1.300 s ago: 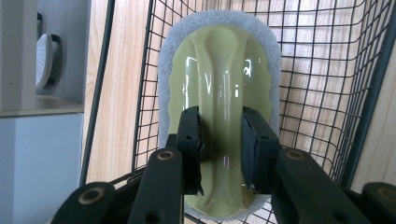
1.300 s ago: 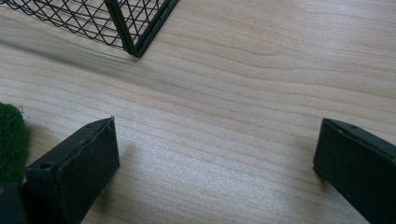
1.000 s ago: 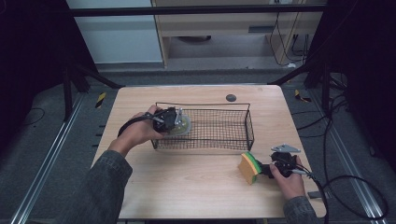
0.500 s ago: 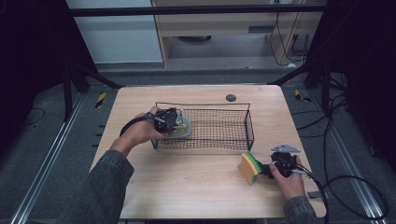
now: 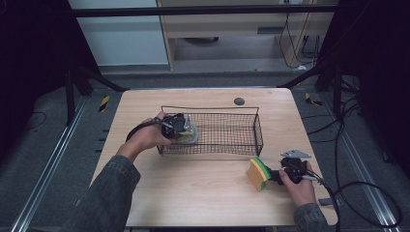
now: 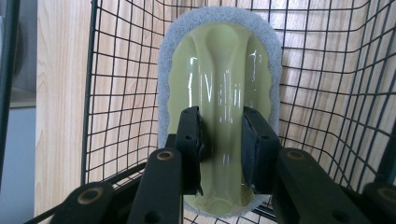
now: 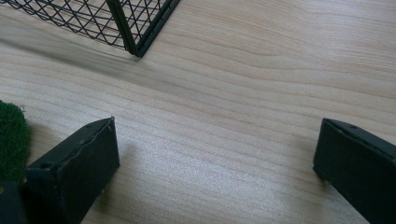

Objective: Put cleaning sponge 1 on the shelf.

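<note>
In the high view, a black rectangular wire-mesh basket (image 5: 227,137) is seen at the centre of the frame on the light wooden tabletop (image 5: 193,193). The left claw (image 5: 186,129) is positioned at the left end of the basket, and its jaws are clamped on a pale yellow-green glossy plastic scrubber with a grey foam rim (image 5: 190,134). In the left gripper view, the left claw (image 6: 223,140) is shown gripping the raised central ridge of the scrubber (image 6: 219,70), one black jaw pressed against each side of the ridge; the scrubber is located inside the basket (image 6: 327,93), with the mesh visible behind and around it and the wood grain of the tabletop (image 6: 60,93) showing through. In the high view, the right claw (image 5: 270,176) is seen at the lower right of the frame, low over the tabletop, with a yellow sponge with a green scouring layer (image 5: 257,173) standing on edge just beside it. In the right gripper view, the jaws of the right claw (image 7: 215,154) are set wide apart with bare tabletop (image 7: 233,93) between them; the green layer of the sponge (image 7: 11,140) lies at the left edge of the frame, outside the left-hand jaw, and a corner of the basket (image 7: 126,23) appears at the upper left.
</note>
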Demonstrator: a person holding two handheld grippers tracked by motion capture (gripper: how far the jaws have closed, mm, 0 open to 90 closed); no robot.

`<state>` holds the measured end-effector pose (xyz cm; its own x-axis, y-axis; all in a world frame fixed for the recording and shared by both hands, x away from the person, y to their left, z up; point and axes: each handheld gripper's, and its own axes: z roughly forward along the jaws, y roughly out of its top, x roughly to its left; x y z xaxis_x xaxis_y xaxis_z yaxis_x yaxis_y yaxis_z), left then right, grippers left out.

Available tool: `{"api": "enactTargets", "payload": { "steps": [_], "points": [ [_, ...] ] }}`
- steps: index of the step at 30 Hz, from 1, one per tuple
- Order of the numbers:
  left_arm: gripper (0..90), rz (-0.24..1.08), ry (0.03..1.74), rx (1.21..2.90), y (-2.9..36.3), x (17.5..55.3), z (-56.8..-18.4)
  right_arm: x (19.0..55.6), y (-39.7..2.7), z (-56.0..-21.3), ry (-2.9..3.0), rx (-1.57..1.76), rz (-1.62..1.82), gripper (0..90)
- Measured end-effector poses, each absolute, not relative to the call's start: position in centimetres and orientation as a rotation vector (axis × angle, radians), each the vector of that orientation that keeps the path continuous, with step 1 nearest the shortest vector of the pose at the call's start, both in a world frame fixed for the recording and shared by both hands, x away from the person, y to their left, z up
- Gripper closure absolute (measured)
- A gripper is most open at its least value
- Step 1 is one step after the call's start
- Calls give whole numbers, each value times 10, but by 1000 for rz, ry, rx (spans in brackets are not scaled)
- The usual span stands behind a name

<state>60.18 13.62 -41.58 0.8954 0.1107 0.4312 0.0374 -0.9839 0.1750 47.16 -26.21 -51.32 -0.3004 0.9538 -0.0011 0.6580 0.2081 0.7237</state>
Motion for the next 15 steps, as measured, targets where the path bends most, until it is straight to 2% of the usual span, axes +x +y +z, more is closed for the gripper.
{"api": "enactTargets", "payload": {
  "steps": [15],
  "points": [
    [696,639,171,2893,143,604,-422,472,-262,-513,2034,1497,875,5]
  ]
}}
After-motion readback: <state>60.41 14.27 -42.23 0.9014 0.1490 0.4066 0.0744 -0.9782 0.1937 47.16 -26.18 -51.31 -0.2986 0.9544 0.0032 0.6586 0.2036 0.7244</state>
